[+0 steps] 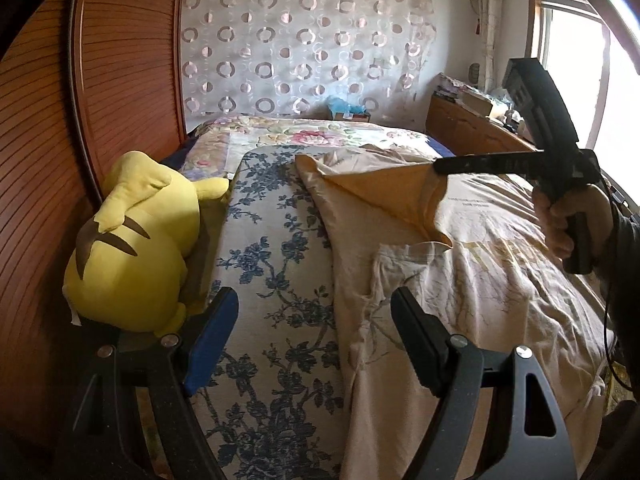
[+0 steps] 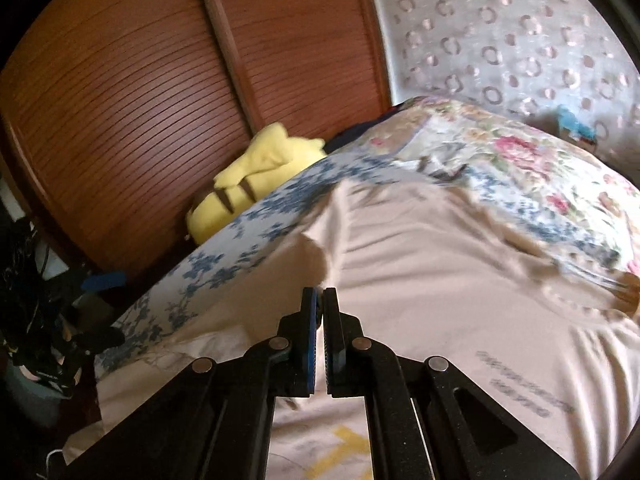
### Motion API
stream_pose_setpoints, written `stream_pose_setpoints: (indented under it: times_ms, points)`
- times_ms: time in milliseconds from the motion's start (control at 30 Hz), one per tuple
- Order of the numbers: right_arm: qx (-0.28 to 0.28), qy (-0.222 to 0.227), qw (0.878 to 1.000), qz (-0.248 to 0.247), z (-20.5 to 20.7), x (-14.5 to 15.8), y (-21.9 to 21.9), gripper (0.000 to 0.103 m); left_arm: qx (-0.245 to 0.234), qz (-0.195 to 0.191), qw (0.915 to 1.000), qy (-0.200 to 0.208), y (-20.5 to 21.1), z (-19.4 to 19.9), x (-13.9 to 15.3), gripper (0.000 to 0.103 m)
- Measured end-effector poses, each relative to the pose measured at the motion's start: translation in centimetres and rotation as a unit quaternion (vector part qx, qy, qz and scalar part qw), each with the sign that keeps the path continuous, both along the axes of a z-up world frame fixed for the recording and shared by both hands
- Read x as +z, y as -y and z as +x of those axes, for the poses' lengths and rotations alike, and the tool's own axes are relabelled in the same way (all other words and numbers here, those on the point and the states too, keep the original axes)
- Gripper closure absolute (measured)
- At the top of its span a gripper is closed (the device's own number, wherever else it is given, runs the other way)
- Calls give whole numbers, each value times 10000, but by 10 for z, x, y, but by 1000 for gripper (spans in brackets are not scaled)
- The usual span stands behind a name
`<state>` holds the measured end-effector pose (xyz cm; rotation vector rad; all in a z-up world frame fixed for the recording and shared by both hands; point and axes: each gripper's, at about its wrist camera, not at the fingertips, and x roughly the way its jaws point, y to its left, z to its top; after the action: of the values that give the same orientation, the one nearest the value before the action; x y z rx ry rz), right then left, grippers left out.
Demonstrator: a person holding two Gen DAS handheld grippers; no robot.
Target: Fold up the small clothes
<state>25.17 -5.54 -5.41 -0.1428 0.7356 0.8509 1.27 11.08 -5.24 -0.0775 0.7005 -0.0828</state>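
A beige T-shirt (image 1: 500, 280) with gold print lies spread on the bed. In the left wrist view my right gripper (image 1: 438, 168) comes in from the right, held by a hand (image 1: 572, 216). It is shut on a fold of the shirt and holds that flap raised, so the darker inner side shows. The right wrist view shows the same gripper (image 2: 322, 296) with its jaws together and the shirt (image 2: 440, 280) drawn up to the tips. My left gripper (image 1: 316, 304) stands open above the shirt's near left edge, and nothing is between its fingers.
A yellow plush toy (image 1: 132, 240) lies at the bed's left side against a slatted wooden panel (image 1: 120, 80). Under the shirt is a blue-flowered cover (image 1: 272, 280), with a rose-patterned quilt (image 1: 312, 136) beyond it. A cluttered wooden cabinet (image 1: 472, 128) and a window (image 1: 572, 80) are at the right.
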Motion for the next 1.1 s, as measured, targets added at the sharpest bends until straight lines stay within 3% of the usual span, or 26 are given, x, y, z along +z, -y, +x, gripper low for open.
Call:
stream_pose_setpoints:
  times_ms: [167,333,367,433,467,500,633,733,900,1100]
  points:
    - [-535,-14,9985,59,7,-12,29,100,-44,-34,10000,-11,7,2,0,24]
    - [-1064,56,9940,-254,16,-31,36,100,-101,16,9999,-60,18,9,1,24]
    - [-1182,83,9925,-304,17,-36,37,95,-132,-6,9999,-46,20,10,2,24]
    - [-1200,135,9921,-326,13,-43,38,75,-222,-42,9997,-20,26,13,3,24]
    - [-1187,142,9924,-303,10,-46,40,57,-265,-23,9996,-15,29,15,4,24]
    - [-1213,161,9920,-309,8,-49,40,50,-293,-7,9996,-10,33,17,4,24]
    - [-1336,268,9896,-464,-7,-48,52,49,-546,30,9985,-27,48,31,5,25]
    - [-1297,330,9895,-551,-34,-49,72,49,-807,-58,9966,-168,58,44,4,42]
    - [-1435,261,9865,-739,-77,-45,110,49,-928,-31,9951,-331,68,63,0,57]
    - [-1862,118,9800,-690,-116,-52,160,49,-878,-24,9949,-505,69,79,-5,59]
